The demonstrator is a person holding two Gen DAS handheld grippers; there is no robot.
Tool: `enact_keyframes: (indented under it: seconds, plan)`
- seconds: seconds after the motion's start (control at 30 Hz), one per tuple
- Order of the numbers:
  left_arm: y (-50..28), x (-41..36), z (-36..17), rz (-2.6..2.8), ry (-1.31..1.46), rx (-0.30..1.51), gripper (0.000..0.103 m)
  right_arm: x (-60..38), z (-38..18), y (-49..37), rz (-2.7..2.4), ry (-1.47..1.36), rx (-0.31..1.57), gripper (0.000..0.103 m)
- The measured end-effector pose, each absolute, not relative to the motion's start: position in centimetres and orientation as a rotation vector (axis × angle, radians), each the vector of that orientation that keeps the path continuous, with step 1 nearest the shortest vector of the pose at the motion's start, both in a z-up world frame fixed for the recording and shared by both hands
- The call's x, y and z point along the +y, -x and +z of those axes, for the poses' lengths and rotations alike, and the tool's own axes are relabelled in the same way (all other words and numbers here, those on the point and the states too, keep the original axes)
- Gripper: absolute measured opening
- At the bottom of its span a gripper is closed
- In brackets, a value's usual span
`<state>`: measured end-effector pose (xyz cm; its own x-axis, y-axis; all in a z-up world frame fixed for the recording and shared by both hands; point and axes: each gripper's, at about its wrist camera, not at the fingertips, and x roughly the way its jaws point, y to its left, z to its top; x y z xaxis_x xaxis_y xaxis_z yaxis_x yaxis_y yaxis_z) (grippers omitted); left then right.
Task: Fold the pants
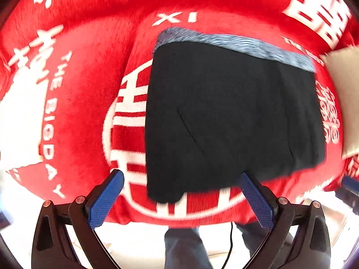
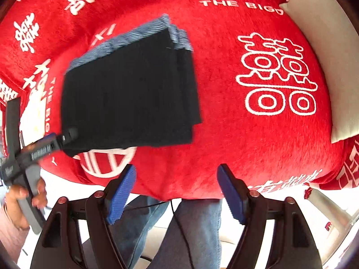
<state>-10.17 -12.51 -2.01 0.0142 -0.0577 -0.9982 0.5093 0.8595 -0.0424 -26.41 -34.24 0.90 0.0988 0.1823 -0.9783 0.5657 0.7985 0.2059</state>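
Note:
The black pants lie folded into a compact rectangle on a red blanket, with a grey-blue fleecy lining showing along the far edge. My left gripper is open and empty, just in front of the pants' near edge. In the right wrist view the pants lie to the upper left. My right gripper is open and empty over bare blanket, to the right of the pants. The left gripper's body shows at the pants' near corner, held by a hand.
The red blanket with white characters and "THE BIG DAY" text covers the surface. A beige pillow lies at the far right. The blanket's near edge drops off by the person's jeans-clad legs, where a black cable hangs.

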Motion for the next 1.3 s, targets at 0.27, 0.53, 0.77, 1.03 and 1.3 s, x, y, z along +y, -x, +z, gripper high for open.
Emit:
enact_keyframes:
  seconds: [0.27,0.53,0.77,1.03,1.3]
  plan:
    - [13.0,-11.6,4.8,-0.423,-0.409,1.37,0.103,-30.6,4.8,25.3,-0.427,-0.547,1.36,0.094]
    - [12.9,-10.6,6.5,-0.409,-0.455,1.349,0.103,-28.8,7.2,24.8,-0.508,-0.452,1.343,0.094]
    - [13.6,-10.5,6.7,-0.42,-0.468,1.373,0.103,-28.3,7.2,24.8,-0.483,-0.467,1.392,0.094]
    - [13.5,-10.8,6.7,-0.434,-0.47,1.385,0.103,-28.7,7.1,24.6,-0.488,-0.497,1.418,0.094]
    - [13.5,-11.2,6.6,-0.446,-0.475,1.403,0.103,-28.9,7.1,24.4,-0.482,-0.498,1.432,0.094]
